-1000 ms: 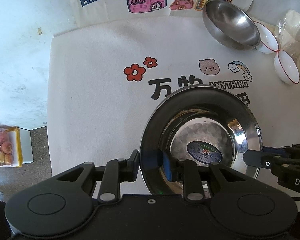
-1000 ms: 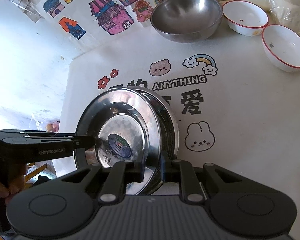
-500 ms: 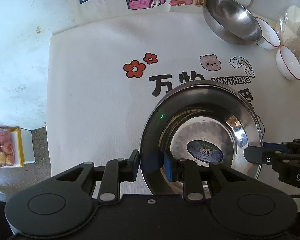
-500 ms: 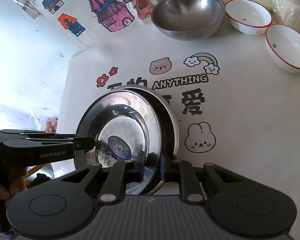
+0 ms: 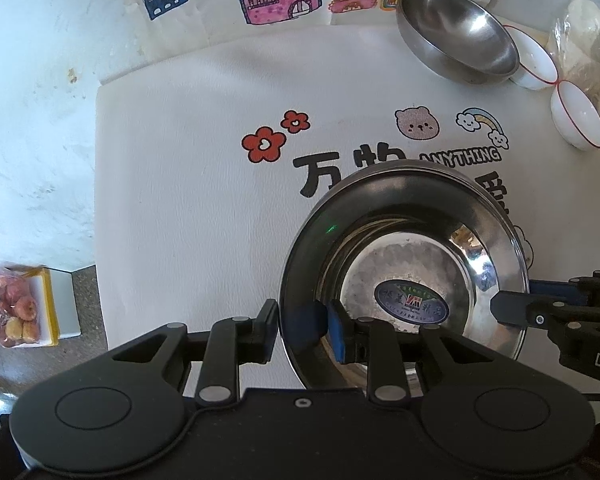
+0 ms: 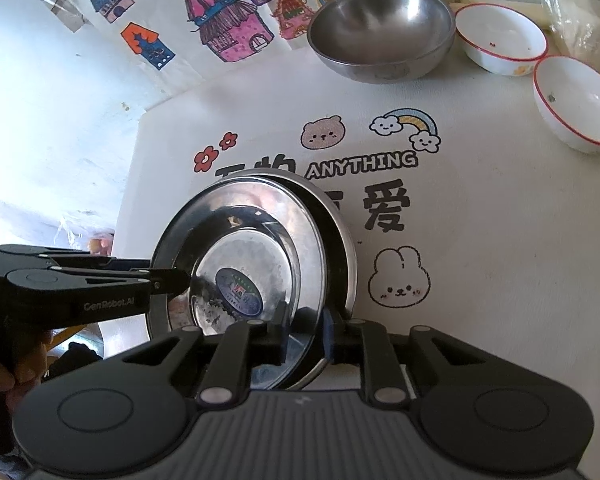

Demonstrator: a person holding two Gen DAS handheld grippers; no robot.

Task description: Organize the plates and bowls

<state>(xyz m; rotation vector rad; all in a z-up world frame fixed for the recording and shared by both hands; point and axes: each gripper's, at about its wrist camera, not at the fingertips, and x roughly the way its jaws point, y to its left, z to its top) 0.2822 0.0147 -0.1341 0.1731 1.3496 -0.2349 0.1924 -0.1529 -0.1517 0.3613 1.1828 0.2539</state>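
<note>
The left gripper (image 5: 302, 322) has its jaws clamped on the near-left rim of the steel plate (image 5: 404, 264), low over the printed worktop (image 5: 188, 184). The right gripper (image 6: 306, 330) pinches the opposite rim. A second plate (image 6: 342, 240) sits beneath. Thin steel looks light, stiff and slippery, so rims are the sensible hold. Whether the plates touch is hidden. The steel bowl (image 6: 380, 36) and white bowls (image 6: 500, 40) wait beyond.

Two nested steel plates (image 6: 260, 256), blue sticker inside, tilted above the "ANYTHING" print (image 6: 362, 165); beyond it, upright steel bowl (image 6: 382, 32), two red-rimmed white bowls (image 6: 500, 42) alongside.
</note>
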